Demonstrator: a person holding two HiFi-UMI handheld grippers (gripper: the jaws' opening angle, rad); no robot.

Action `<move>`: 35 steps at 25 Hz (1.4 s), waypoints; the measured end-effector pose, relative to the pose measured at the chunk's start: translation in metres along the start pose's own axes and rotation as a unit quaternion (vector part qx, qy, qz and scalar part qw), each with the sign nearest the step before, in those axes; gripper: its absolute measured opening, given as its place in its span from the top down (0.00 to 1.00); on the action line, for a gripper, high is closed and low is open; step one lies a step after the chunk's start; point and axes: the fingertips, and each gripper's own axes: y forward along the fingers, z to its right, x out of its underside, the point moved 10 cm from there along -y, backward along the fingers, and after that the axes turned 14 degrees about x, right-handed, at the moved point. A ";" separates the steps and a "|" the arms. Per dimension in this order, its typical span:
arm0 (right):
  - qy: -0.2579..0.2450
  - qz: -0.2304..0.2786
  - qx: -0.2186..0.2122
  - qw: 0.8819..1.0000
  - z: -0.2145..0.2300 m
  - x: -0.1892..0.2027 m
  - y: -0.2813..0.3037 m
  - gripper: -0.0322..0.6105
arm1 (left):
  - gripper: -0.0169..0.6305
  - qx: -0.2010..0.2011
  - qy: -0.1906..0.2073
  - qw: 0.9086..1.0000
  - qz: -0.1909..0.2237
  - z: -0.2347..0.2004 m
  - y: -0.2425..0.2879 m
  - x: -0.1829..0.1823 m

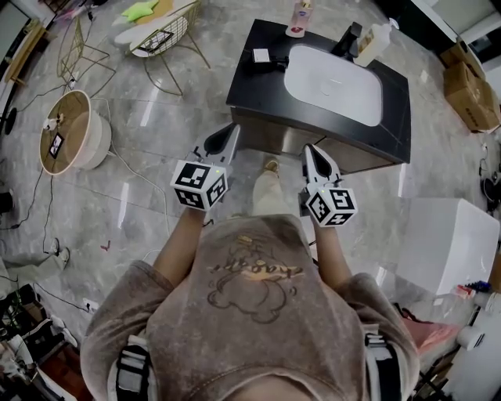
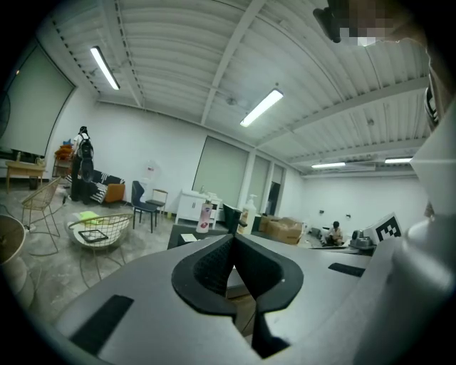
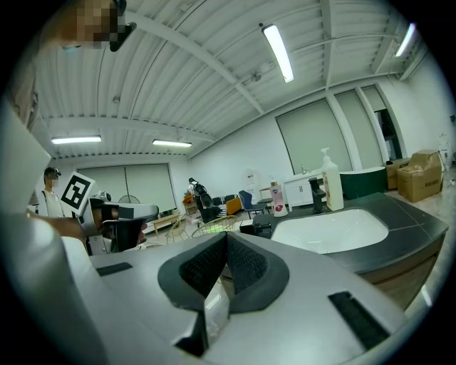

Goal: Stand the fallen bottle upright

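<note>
Left tongs (image 1: 230,131) and right tongs (image 1: 308,150) are both clenched shut on nothing, held level just short of the table (image 1: 254,78), lining up I guess. Pink bottle (image 1: 300,19) and white pump bottle (image 1: 373,43) sit behind the sink (image 1: 333,88). Both look upright to me, no fallen one visible.

The pink bottle (image 1: 300,19) runs off the top edge of your head view, its cap cut away and its label too small to read. The print on the pump bottle (image 1: 374,41) by the sink is no clearer from above. Your own chest and shoulders hide the floor beneath you and all but one trouser leg (image 1: 270,192). At the right edge, the cardboard boxes (image 1: 470,86) and a white box (image 1: 454,243) are clipped. In the left gripper view, the left tool (image 2: 234,239) blocks most of the worktop (image 2: 175,231). A seated person (image 2: 335,232) far across the room is too small to make out.
</note>
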 end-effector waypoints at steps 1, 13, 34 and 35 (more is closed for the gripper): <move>0.000 0.001 -0.001 1.000 0.003 -0.002 0.007 0.95 | 0.95 -0.001 0.000 1.000 0.000 -0.005 0.006 -0.001; 0.013 -0.005 -0.001 1.000 0.043 -0.031 0.097 0.95 | 0.95 -0.003 -0.004 1.000 -0.010 -0.063 0.085 -0.026; 0.021 -0.014 -0.044 0.999 0.123 -0.098 0.247 0.95 | 0.95 -0.050 -0.019 0.999 -0.001 -0.138 0.214 -0.080; 0.021 -0.014 -0.047 0.999 0.127 -0.100 0.253 0.95 | 0.95 -0.051 -0.020 0.999 0.000 -0.140 0.219 -0.080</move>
